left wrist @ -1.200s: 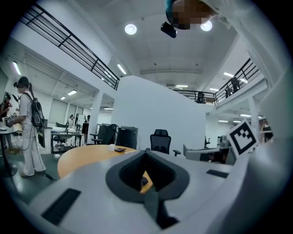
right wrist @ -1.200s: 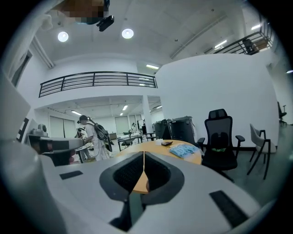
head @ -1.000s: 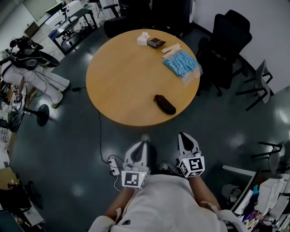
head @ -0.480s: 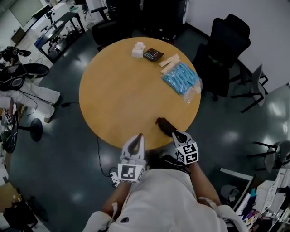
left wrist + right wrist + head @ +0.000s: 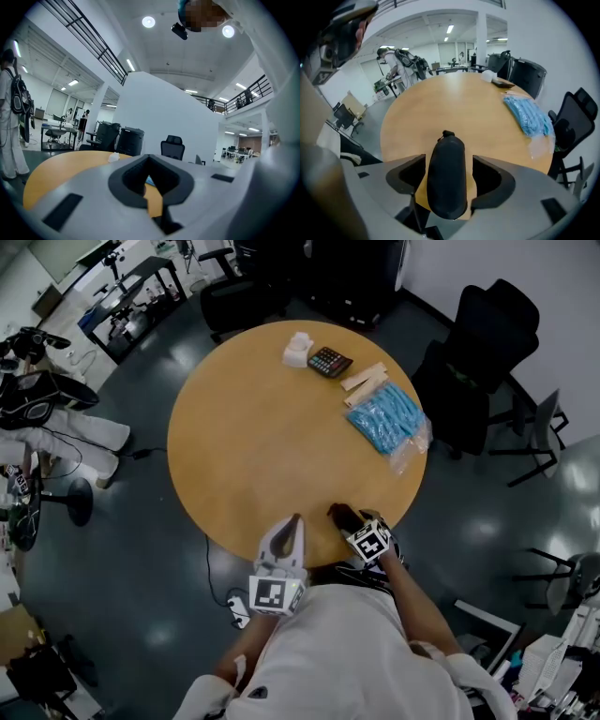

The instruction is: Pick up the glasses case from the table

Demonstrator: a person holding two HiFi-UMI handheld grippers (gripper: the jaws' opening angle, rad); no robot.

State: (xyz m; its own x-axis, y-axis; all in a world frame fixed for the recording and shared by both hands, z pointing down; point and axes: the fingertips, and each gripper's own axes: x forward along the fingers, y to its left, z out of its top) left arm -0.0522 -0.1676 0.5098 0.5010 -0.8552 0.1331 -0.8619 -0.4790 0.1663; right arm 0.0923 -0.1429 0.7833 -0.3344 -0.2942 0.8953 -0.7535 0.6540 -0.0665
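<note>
Jaws on the right gripper are opening, spread wide, pads clear of the case on both sides. Case sits between them, black, soft, long axis running away from the camera, zip pull at the far end. Gripper tilts steeply down over it. In the head view the right gripper is at the near edge of the table, with the case lying flat on the wood just inside the rim, partly covered by the gripper.

Left gripper has its jaws together, nothing in them; wood shows through the gap behind the tips. It points about level across the tabletop. In the head view the left gripper is just left of the right one, tips over the near rim, apart from the case.

Table is round, wood top. Far side: white box, calculator just beside it, wood sticks, blue pack in clear wrap near the right rim. All well apart from the case.

Black chair stands off the right side. Cable runs along the floor at the near left. A person with a backpack stands beyond the table in the right gripper view.
</note>
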